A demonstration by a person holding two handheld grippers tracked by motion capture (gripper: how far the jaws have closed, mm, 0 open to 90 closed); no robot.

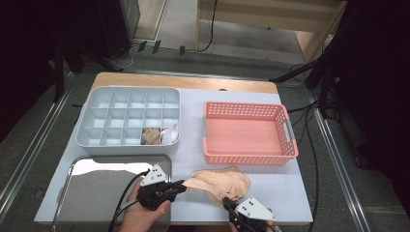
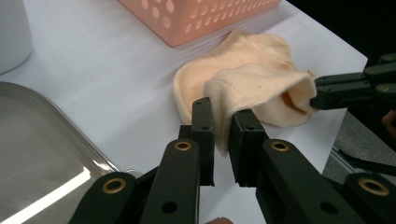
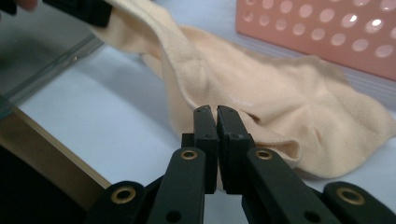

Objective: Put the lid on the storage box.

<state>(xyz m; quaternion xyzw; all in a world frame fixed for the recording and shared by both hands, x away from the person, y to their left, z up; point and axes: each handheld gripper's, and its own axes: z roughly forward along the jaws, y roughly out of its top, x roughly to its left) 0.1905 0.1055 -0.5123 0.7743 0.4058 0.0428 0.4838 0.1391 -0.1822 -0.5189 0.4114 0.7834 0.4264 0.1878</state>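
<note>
A pale peach cloth (image 1: pixel 220 182), perhaps a sock, lies crumpled on the white table near the front edge, just ahead of the pink basket. My left gripper (image 1: pixel 181 186) is shut on the cloth's left edge, where a fold (image 2: pixel 243 79) sits pinched between the jaws of that gripper (image 2: pixel 222 126). At the front right edge of the cloth (image 3: pixel 280 93), my right gripper (image 1: pixel 226 203) is shut on the fabric, its jaws (image 3: pixel 217 114) pressed together over the hem. The right gripper (image 2: pixel 345 88) also shows at the far side of the left gripper view.
An empty pink perforated basket (image 1: pixel 249 133) stands behind the cloth. A white compartment tray (image 1: pixel 128 121) at the back left holds a beige bundle (image 1: pixel 151 137) and a white one. A shiny metal tray (image 1: pixel 96 188) lies at the front left beside my left hand.
</note>
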